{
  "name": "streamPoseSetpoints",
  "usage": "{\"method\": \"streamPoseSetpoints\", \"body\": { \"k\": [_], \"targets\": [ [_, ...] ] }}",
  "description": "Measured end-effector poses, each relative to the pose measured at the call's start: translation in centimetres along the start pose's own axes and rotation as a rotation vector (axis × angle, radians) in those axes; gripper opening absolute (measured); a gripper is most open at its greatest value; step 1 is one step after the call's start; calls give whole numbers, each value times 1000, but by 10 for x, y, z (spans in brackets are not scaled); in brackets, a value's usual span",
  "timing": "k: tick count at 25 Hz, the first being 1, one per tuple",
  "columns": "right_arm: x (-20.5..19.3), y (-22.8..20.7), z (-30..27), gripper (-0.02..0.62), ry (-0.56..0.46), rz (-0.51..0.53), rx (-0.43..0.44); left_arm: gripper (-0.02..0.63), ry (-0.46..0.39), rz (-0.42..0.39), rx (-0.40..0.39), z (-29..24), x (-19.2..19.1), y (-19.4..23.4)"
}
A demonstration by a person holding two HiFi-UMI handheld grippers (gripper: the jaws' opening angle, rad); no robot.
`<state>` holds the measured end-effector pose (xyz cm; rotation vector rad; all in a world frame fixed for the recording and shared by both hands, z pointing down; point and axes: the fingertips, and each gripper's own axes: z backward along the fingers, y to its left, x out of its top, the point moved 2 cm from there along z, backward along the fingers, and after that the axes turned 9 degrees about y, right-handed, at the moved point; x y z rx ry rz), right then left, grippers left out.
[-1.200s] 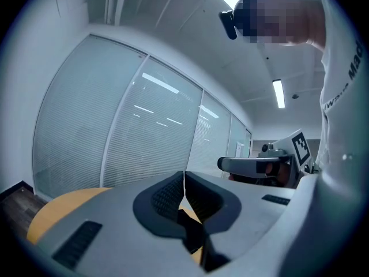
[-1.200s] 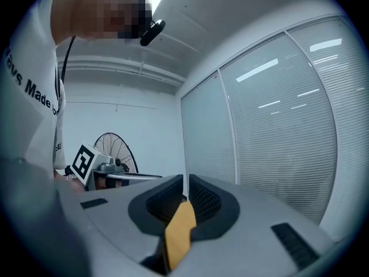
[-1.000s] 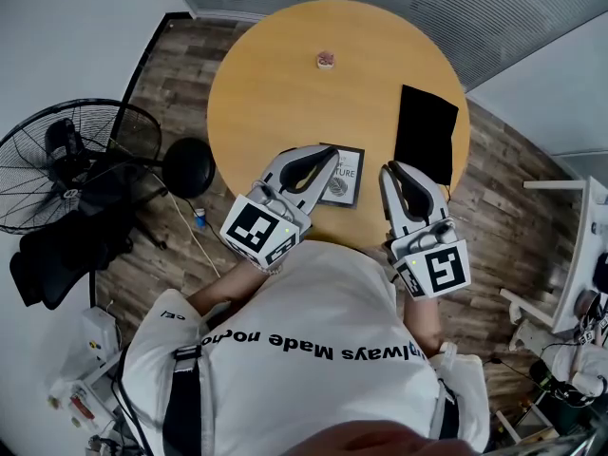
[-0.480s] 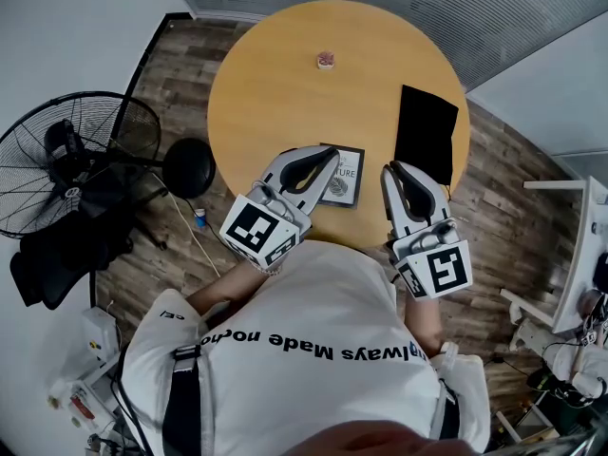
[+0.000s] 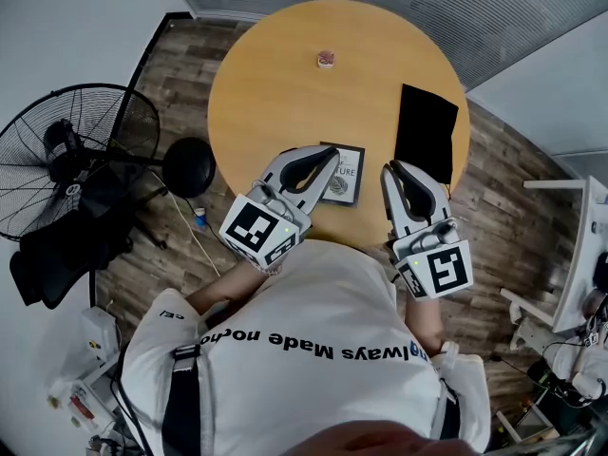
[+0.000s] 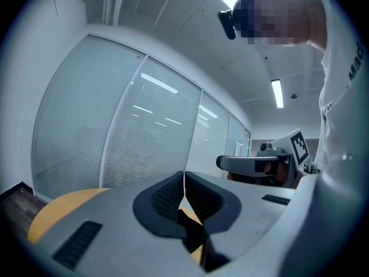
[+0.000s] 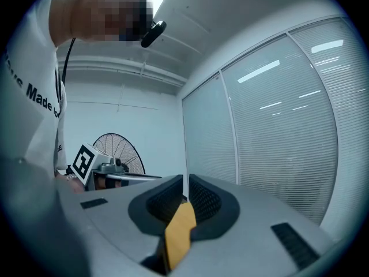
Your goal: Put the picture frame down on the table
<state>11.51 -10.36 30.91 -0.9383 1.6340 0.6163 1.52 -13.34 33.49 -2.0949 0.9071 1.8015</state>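
Observation:
The picture frame (image 5: 343,176) lies flat on the round wooden table (image 5: 285,74) near its front edge, with its printed face up. My left gripper (image 5: 329,154) is shut with nothing in it, and its tips hang over the frame's left edge in the head view. To the right of the frame my right gripper (image 5: 391,168) is shut and empty, clear of it. In the left gripper view the jaws (image 6: 184,175) meet, and in the right gripper view the jaws (image 7: 185,180) also meet.
A black rectangular cloth (image 5: 426,133) lies on the table at the right. A small pink object (image 5: 326,60) sits at the far side. On the floor at the left stand a fan (image 5: 76,150) and a round black base (image 5: 188,167). Glass walls with blinds stand behind the table.

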Motion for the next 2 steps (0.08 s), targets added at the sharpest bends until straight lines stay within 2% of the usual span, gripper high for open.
{"method": "streamPoseSetpoints", "body": {
  "k": [2],
  "targets": [
    [-1,0,-1,54,-1,1,-1,31,-1,1,-1,0,-1,1]
  ]
}}
